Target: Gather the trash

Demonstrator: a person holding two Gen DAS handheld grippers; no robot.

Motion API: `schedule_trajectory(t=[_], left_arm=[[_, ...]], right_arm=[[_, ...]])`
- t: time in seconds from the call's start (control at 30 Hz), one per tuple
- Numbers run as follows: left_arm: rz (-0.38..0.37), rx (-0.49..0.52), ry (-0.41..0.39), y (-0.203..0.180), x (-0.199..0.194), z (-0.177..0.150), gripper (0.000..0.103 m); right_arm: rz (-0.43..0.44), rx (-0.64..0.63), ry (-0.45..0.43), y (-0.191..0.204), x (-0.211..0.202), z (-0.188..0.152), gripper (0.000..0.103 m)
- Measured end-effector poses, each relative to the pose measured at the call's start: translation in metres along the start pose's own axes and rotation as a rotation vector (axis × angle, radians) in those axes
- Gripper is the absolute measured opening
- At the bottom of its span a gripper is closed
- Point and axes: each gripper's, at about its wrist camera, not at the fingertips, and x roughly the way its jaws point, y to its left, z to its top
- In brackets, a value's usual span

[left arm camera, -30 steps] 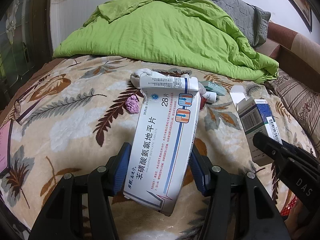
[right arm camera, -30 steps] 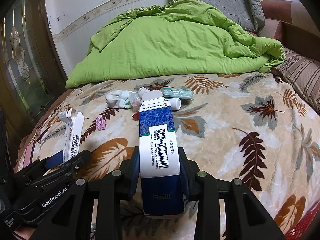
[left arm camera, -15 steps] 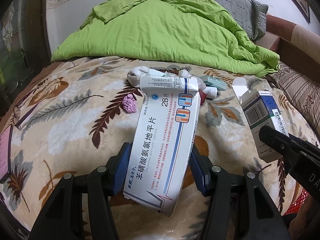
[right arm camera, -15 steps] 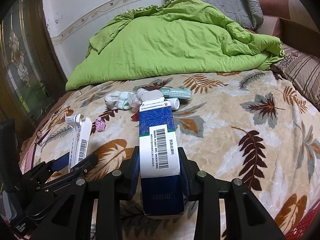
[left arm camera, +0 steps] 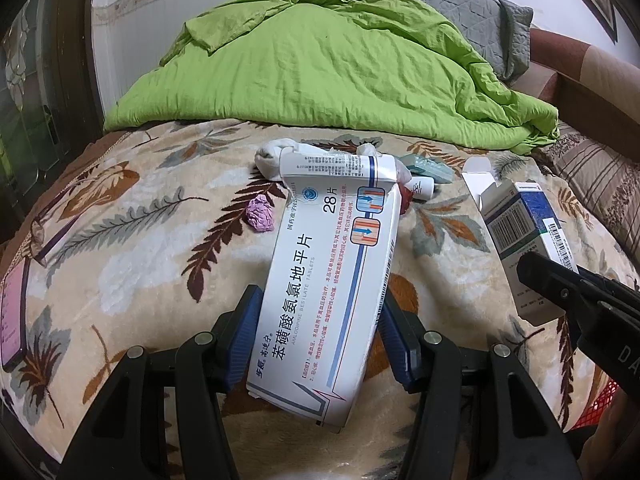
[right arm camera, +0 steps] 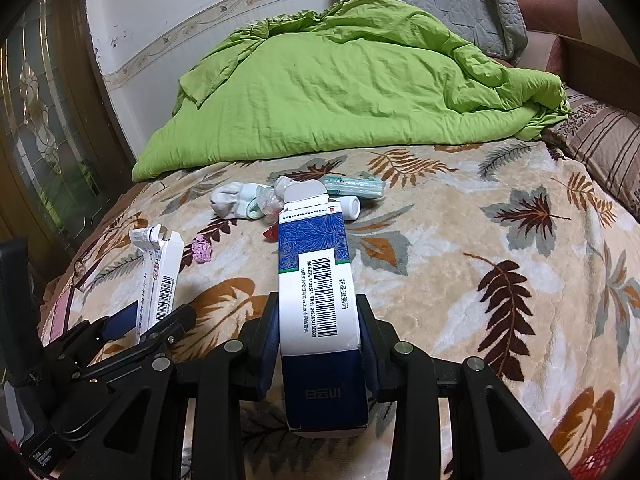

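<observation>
Left gripper [left arm camera: 318, 336] is clamping a white medicine carton [left arm camera: 332, 276], blue pads pressing on both long sides; the carton is sticking forward and up out of the jaws, its end flap folded open at the far end. Right gripper [right arm camera: 318, 350] is clamping a blue-and-white medicine box [right arm camera: 316, 292] the same way, barcode face up, top flap standing open beyond the fingertips. Both grippers are hanging above the leaf-patterned blanket [right arm camera: 460, 240], tilted downward, with the two held boxes lifted clear of it.

In the left wrist view the right gripper and its box are showing just off to the right; in the right wrist view the left gripper with its carton is sitting to the lower left.

Ahead of both tools, past the tips of the held boxes, a small cluster of trash is lying on the blanket: a white sock [right arm camera: 228, 200], crumpled clear wrap [right arm camera: 268, 200], a pale teal packet [right arm camera: 354, 188], a small white tube [right arm camera: 350, 206] and a scrap of red wrapper [right arm camera: 272, 233]. A crumpled pink paper ball [left arm camera: 260, 219] is lying apart from the cluster, ahead and left of the left gripper.

Farther ahead a green quilt [left arm camera: 320, 68] is heaped across the bed, with a grey pillow [right arm camera: 436, 4] behind it. A pink-cased phone [left arm camera: 14, 316] is lying at the far left blanket edge.
</observation>
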Motion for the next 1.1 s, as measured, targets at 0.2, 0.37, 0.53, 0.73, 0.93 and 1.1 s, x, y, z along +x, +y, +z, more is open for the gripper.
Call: schedule_trajectory(t=[0.2,0.37,0.53,0.73,0.93,1.1], left_arm=[[0.004,0.008,-0.007,-0.0012,-0.0008,0.0002,0.056],[0.004,0.005,-0.007,-0.0015,-0.0013,-0.0001,0.056],[0.003,0.006,-0.007,-0.0014,-0.0012,-0.0002,0.056],[0.007,0.009,-0.010,-0.0026,-0.0022,-0.0009,0.056],[0.013,0.026,-0.024,-0.0037,-0.0050,0.0041,0.056],[0.016,0.034,-0.033,-0.0044,-0.0058,0.0034,0.056]], right_arm=[[0.001,0.001,0.000,0.0007,0.0002,0.0000,0.038],[0.002,0.000,0.000,0.0002,0.0000,0.0000,0.038],[0.001,0.001,-0.001,-0.0004,-0.0004,-0.0001,0.038],[0.003,0.001,-0.001,-0.0009,-0.0004,-0.0001,0.038],[0.004,0.004,-0.004,-0.0004,-0.0009,-0.0004,0.038],[0.004,0.004,-0.003,-0.0012,-0.0011,-0.0003,0.038]])
